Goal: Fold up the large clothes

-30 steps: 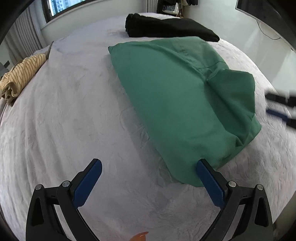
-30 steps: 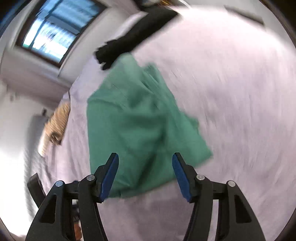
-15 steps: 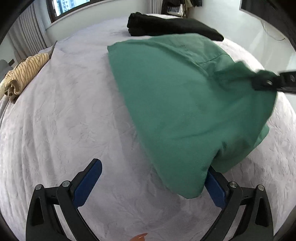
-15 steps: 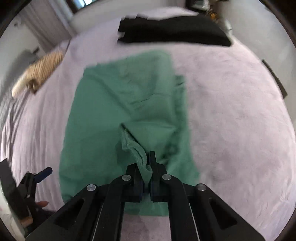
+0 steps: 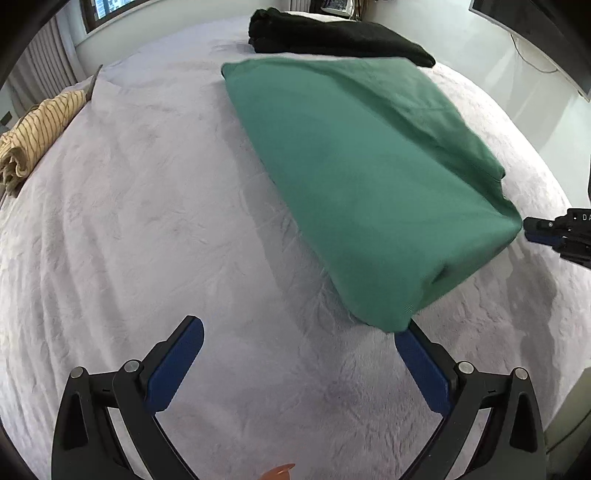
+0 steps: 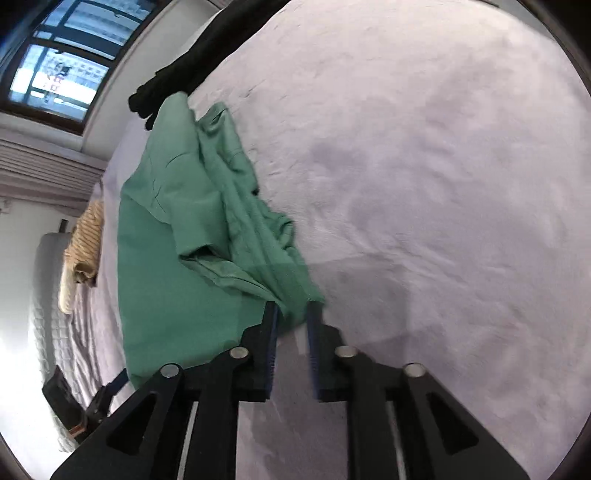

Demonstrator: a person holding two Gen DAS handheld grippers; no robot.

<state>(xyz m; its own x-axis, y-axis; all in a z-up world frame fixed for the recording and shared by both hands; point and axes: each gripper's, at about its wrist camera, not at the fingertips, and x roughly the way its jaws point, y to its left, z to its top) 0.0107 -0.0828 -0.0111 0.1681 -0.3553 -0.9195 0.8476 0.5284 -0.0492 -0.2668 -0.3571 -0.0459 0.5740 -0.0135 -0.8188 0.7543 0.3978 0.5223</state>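
Note:
A large green garment [image 5: 362, 177] lies on the pale bed cover [image 5: 147, 229], folded over itself with its near corner lifted. My left gripper [image 5: 299, 365] is open and empty, its right finger just under the garment's near corner. In the right wrist view the garment [image 6: 177, 258] shows bunched folds leading to my right gripper [image 6: 291, 317]. The jaws stand slightly apart with a fold of green cloth between the tips. The right gripper also shows at the right edge of the left wrist view [image 5: 557, 236].
A black folded garment [image 5: 332, 33] lies at the far end of the bed. A yellow striped garment [image 5: 37, 129] lies at the bed's left edge. A window [image 6: 62, 62] is beyond the bed. A wall stands to the right.
My right gripper closed on the garment's right edge and pulled it across and outward, then its jaws parted slightly. The green cloth flipped over itself. My left gripper stayed in place.

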